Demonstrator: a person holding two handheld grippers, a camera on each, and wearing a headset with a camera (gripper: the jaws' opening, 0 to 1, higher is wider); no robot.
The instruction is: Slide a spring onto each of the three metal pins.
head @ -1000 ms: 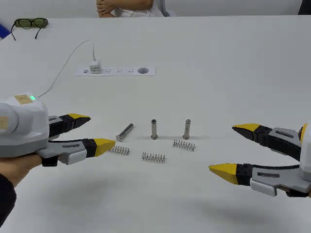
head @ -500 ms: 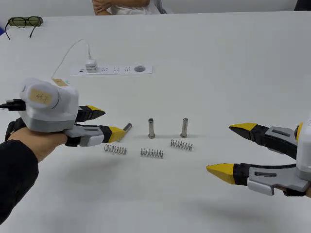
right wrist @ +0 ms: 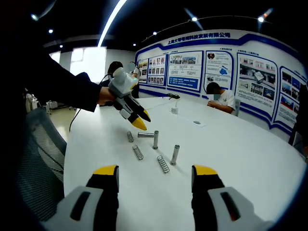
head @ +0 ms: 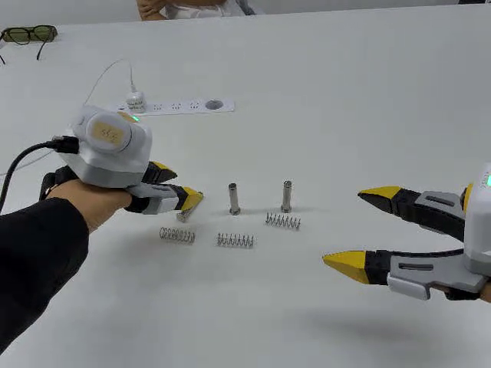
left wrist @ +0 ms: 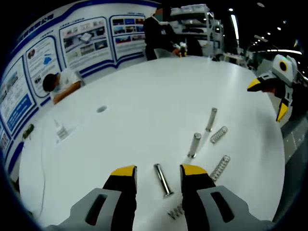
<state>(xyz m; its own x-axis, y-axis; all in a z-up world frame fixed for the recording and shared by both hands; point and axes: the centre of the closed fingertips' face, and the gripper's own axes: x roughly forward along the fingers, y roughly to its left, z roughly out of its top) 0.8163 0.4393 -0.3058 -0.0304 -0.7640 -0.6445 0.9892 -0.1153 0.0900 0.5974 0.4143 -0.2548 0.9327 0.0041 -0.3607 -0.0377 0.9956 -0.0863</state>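
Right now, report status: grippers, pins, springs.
Left gripper open, jaws either side of lying pin. Right gripper open, clear of parts. Two upright pins bare; three springs loose on table. Nothing blocking.

Open tabletop (head: pixel 345 115) around two upright pins (head: pixel 234 198)

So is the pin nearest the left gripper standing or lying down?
Lying down: the pin lies flat on the table, unlike its upright neighbour.

Head view: looking forward and down over the white table (head: pixel 345 92). Left gripper view: low, close, aimed along the lying pin (left wrist: pixel 163 179) toward two upright pins (left wrist: pixel 194 144). Right gripper view: low, farther back, facing the same pins and springs (right wrist: pixel 163 164) from the opposite side.
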